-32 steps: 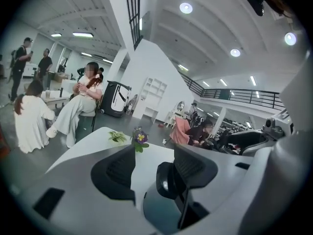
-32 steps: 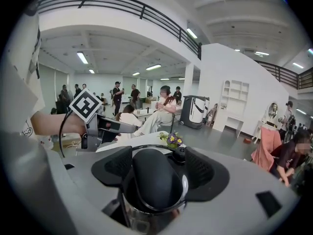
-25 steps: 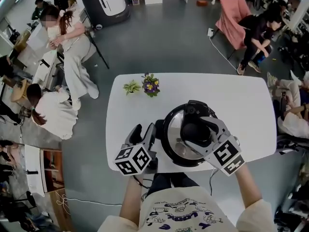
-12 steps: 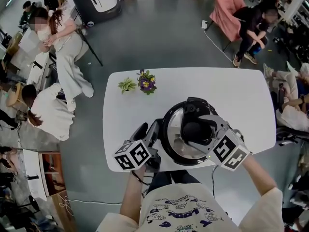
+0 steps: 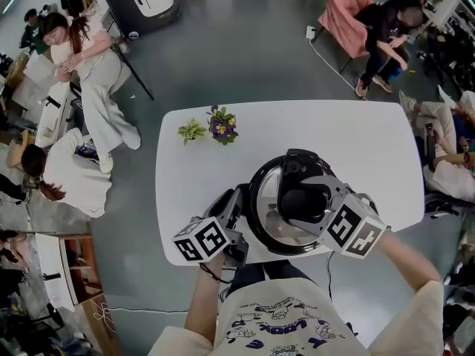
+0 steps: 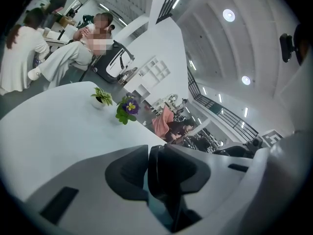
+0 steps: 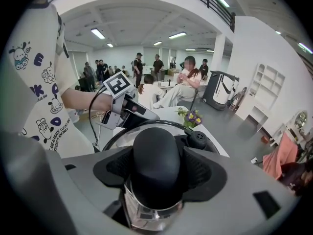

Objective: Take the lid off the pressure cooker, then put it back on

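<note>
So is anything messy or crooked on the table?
Nothing looks wrong. The round black-and-silver pressure cooker stands upright on the white table with its lid on. Nothing is spilled, and the small green potted plant and purple flower pot stand upright too.

White table (image 5: pixel 371 154) with rounded corners, on a grey floor (image 5: pixel 245 58). Sat at the near edge, a bit right of middle: pressure cooker (image 5: pixel 253 199), lid (image 5: pixel 269 227) on. Over at the far left: little green plant (image 5: pixel 191 130), pot of purple flowers (image 5: pixel 221 127) just to its right, both well apart from the cooker.
</note>
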### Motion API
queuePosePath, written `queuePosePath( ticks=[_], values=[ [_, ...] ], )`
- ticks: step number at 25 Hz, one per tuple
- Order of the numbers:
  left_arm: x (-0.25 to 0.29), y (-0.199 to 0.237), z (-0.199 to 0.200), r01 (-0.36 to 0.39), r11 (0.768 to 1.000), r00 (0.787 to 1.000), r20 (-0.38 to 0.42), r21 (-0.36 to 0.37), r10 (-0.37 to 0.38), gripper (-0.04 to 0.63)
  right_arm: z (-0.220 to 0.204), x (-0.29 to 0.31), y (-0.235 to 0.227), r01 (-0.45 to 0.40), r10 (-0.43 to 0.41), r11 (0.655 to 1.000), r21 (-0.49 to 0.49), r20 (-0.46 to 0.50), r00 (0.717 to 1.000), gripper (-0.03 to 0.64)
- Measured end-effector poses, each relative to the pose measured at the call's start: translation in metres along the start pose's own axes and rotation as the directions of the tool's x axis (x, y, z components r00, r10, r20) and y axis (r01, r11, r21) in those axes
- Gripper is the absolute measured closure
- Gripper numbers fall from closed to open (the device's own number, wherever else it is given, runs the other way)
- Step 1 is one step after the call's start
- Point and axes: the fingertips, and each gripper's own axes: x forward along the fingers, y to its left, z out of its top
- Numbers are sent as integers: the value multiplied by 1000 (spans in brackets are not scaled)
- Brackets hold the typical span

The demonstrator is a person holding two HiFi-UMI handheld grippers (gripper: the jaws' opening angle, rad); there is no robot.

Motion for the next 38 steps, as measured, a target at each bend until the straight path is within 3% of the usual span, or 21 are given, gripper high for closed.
queuePosePath(
  ticks=[8, 12, 38],
  values=[
    [0, 0, 1, -10, 1000, 1000, 3, 12, 10, 486, -6, 6, 2, -108, 111, 994, 31, -139, 984, 299],
    [-1, -1, 0, -20, 999, 1000, 1, 33, 20, 485, -7, 4, 4, -109, 112, 994, 27, -189, 975, 305],
    [-3, 1, 0, -58, 998, 997, 42, 36, 57, 486, -7, 4, -1, -32, 49, 996, 85, -206, 977, 298]
  ],
)
